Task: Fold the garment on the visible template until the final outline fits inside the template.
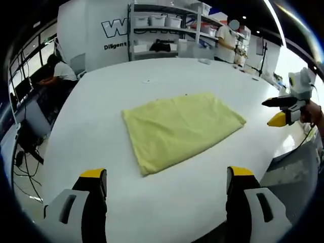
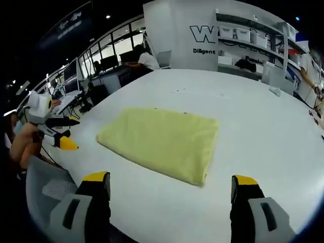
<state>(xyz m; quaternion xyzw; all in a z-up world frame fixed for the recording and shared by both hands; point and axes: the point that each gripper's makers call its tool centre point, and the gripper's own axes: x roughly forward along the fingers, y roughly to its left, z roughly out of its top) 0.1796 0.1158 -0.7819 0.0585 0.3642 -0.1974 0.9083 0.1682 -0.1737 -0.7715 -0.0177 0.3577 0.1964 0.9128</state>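
The folded yellow garment [image 1: 181,129] is lying flat on the white table [image 1: 101,131], ahead of both grippers. The left gripper [image 1: 166,182] and right gripper [image 2: 171,186] are hovering with jaws spread wide, empty. White bins [image 1: 157,20] are sitting on shelves [image 1: 167,30] beyond. Wall lettering [image 2: 204,51] is reading "Diligent".

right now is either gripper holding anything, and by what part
Nothing is held. The left gripper and the right gripper both stand open, clear of the folded yellow garment, which lies flat on the white table.
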